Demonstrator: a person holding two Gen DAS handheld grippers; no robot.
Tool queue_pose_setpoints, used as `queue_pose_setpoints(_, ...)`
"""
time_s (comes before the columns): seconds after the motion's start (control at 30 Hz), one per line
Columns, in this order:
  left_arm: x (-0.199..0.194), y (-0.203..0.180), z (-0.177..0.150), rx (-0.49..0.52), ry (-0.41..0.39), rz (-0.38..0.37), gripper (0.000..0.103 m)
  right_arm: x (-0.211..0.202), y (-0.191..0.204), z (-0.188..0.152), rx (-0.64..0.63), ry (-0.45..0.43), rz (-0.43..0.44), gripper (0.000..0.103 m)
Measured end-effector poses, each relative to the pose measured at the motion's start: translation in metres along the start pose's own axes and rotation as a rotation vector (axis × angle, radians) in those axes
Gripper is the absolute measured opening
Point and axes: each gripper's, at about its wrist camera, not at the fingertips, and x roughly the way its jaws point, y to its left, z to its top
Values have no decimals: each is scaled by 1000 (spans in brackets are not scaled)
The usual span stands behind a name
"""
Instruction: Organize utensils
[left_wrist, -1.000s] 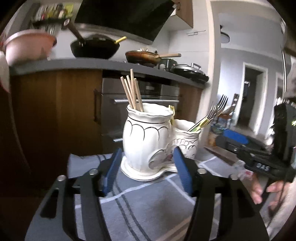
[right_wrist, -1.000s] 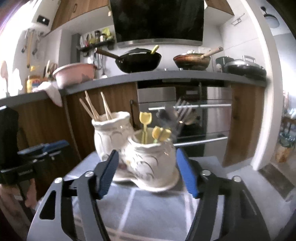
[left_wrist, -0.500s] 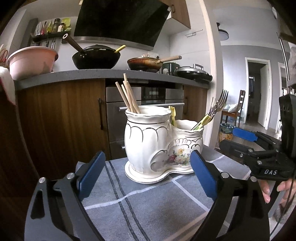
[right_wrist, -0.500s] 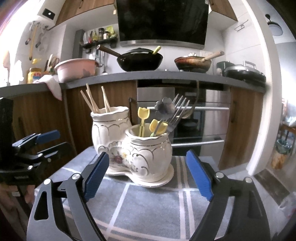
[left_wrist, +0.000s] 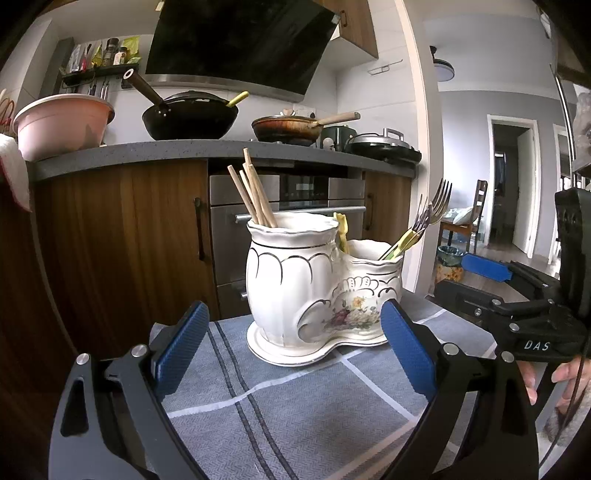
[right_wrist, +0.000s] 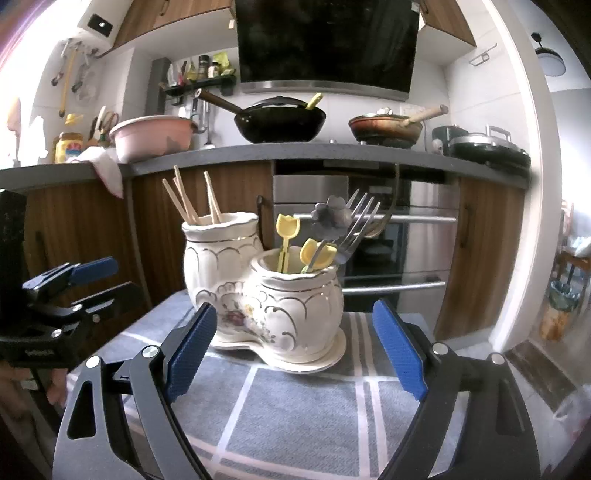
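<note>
A white ceramic double-pot utensil holder (left_wrist: 317, 291) stands on a grey striped cloth (left_wrist: 295, 398). Its taller pot holds wooden chopsticks (left_wrist: 253, 195); its lower pot holds forks (left_wrist: 430, 214) with yellow-handled pieces. In the right wrist view the holder (right_wrist: 273, 299) shows chopsticks (right_wrist: 192, 201), forks (right_wrist: 360, 221) and yellow tulip-topped picks (right_wrist: 287, 229). My left gripper (left_wrist: 291, 350) is open and empty in front of the holder. My right gripper (right_wrist: 291, 350) is open and empty, also short of it. Each gripper shows in the other's view, the right (left_wrist: 509, 291) and the left (right_wrist: 70, 288).
A dark kitchen counter (left_wrist: 184, 155) stands behind with a pink bowl (left_wrist: 62, 122), a black wok (left_wrist: 190, 116) and a frying pan (left_wrist: 291, 127). Below it are wooden cabinets and a steel oven (left_wrist: 284, 206). A doorway (left_wrist: 511, 184) opens at the right.
Both grippers have opened wider and pulled back a little from the holder. The holder and utensils have stayed put.
</note>
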Motion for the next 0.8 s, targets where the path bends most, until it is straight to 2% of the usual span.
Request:
queue_pose_setpoints(0.53,-1,-2,0,7,-1,-4,95,1,1,0,-1,6,0,87)
queue_pose_setpoints(0.8,1,-4,0,13,7,19,96,1,1,0,-1,7,0,87)
